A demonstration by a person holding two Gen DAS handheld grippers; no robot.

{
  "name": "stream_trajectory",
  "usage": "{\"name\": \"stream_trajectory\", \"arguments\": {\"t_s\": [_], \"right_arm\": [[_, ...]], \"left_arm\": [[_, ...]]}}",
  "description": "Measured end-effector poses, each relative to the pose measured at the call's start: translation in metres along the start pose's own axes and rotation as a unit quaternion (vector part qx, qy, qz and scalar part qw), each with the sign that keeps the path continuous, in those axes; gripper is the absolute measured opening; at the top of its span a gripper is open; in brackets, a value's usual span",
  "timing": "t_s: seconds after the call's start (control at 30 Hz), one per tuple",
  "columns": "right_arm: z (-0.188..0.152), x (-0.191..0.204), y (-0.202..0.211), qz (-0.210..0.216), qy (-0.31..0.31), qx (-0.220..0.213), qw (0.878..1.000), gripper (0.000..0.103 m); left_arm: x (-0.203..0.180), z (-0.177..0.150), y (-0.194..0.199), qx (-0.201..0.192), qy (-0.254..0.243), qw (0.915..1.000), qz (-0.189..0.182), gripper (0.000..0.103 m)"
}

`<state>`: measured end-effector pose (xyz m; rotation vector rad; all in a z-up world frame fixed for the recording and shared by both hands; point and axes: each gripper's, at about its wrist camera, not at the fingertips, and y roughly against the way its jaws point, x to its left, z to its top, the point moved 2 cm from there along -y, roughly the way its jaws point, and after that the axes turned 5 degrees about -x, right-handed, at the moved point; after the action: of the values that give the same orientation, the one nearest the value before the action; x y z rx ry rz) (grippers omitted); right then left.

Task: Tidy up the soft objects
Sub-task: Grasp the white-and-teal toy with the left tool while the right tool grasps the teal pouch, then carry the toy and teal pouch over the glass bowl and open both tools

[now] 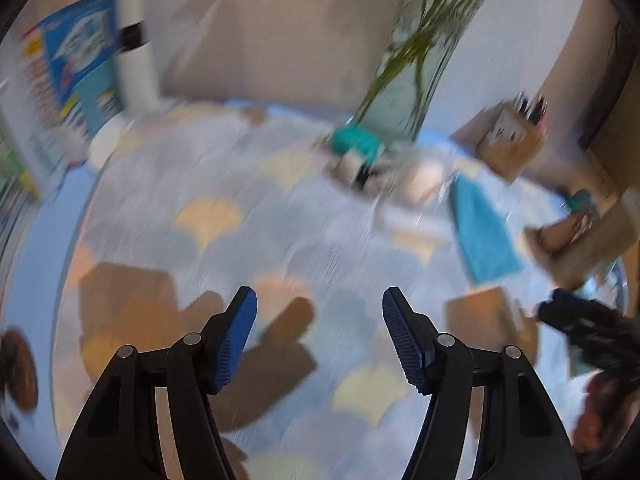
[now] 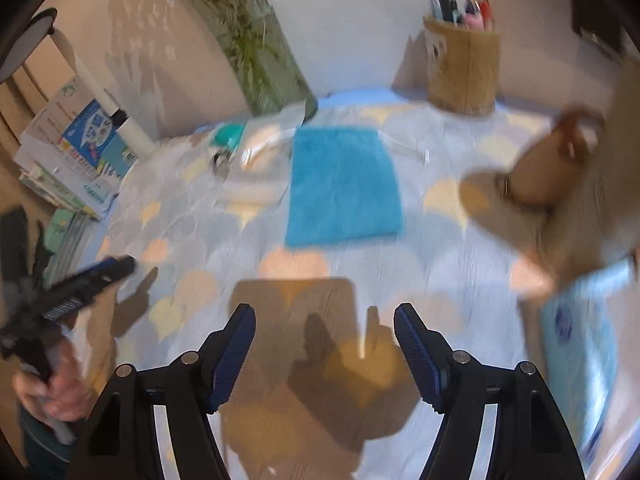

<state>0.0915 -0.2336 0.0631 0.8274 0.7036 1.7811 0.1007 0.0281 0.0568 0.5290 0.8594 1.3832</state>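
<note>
Blue towel (image 2: pixel 344 184) is looking fluffy, matt cloth; vase (image 2: pixel 268 60) is showing clear glossy glass; pen holder (image 2: pixel 464 68) is looking rough, woven.

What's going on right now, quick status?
Left gripper open, empty. Right gripper open, empty. Blue towel flat on tablecloth, untouched. Clear plastic bag beside it; path looks open.

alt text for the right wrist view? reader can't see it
The right gripper hangs open and empty over a table with a pastel scalloped cloth, facing a blue towel lying flat ahead. Behind the towel stand a glass vase of greenery and a woven pen holder. The left gripper, blurred, shows at the left edge.
</note>
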Motion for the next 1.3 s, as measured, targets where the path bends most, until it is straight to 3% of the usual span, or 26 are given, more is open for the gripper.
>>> {"name": "stream_trajectory", "arguments": {"t_s": [0.17,0.23,0.33,0.5,0.53,0.63,0.67,0.73,0.77,0.83,0.9,0.97,1.13,1.3], "right_arm": [[0.031,-0.014,-0.040,-0.039,0.007,-0.017,0.999,0.071],[0.038,-0.021,-0.053,-0.030,-0.006,-0.020,0.999,0.071],[0.048,-0.031,-0.074,-0.023,-0.030,-0.016,0.999,0.071],[0.060,-0.011,-0.091,0.021,-0.022,-0.017,0.999,0.093],[0.059,-0.006,-0.093,0.018,-0.016,-0.018,1.000,0.100],[0.054,0.011,-0.102,-0.046,0.032,-0.026,0.998,0.100],[0.053,0.015,-0.103,-0.066,0.046,-0.028,0.996,0.093],[0.051,0.017,-0.100,-0.077,0.052,-0.036,0.995,0.080],[0.050,0.016,-0.097,-0.074,0.052,-0.041,0.995,0.063],[0.048,0.014,-0.089,-0.074,0.051,-0.051,0.995,0.041],[0.045,0.009,-0.081,-0.070,0.045,-0.056,0.995,0.028],[0.043,0.001,-0.070,-0.059,0.032,-0.058,0.996,0.022],[0.033,-0.013,-0.017,-0.015,0.005,-0.086,0.996,0.021],[0.005,-0.010,0.025,0.020,0.004,-0.074,0.997,0.021]], "left_arm": [[-0.004,0.040,-0.047,-0.015,0.054,0.9980,-0.029,0.063],[-0.003,0.051,-0.065,-0.024,0.073,0.9968,-0.020,0.063],[-0.002,0.057,-0.092,-0.012,0.092,0.9951,-0.034,0.061],[-0.005,0.058,-0.114,0.000,0.104,0.9931,-0.054,0.061],[-0.007,0.058,-0.114,-0.005,0.098,0.9940,-0.049,0.061],[-0.012,0.058,-0.115,-0.011,0.083,0.9958,-0.037,0.062],[-0.014,0.059,-0.116,-0.012,0.077,0.9964,-0.032,0.061],[-0.018,0.059,-0.116,-0.014,0.065,0.9970,-0.040,0.043],[-0.021,0.059,-0.115,-0.011,0.059,0.9972,-0.045,0.043],[-0.024,0.058,-0.109,-0.019,0.045,0.9981,-0.036,0.041],[-0.023,0.056,-0.098,-0.030,0.041,0.9980,-0.037,0.040],[-0.020,0.052,-0.083,-0.036,0.039,0.9977,-0.041,0.040],[-0.013,0.028,-0.031,-0.053,0.022,0.9973,-0.046,0.040],[-0.025,-0.014,0.017,-0.065,0.022,0.9931,-0.095,0.040]]}}
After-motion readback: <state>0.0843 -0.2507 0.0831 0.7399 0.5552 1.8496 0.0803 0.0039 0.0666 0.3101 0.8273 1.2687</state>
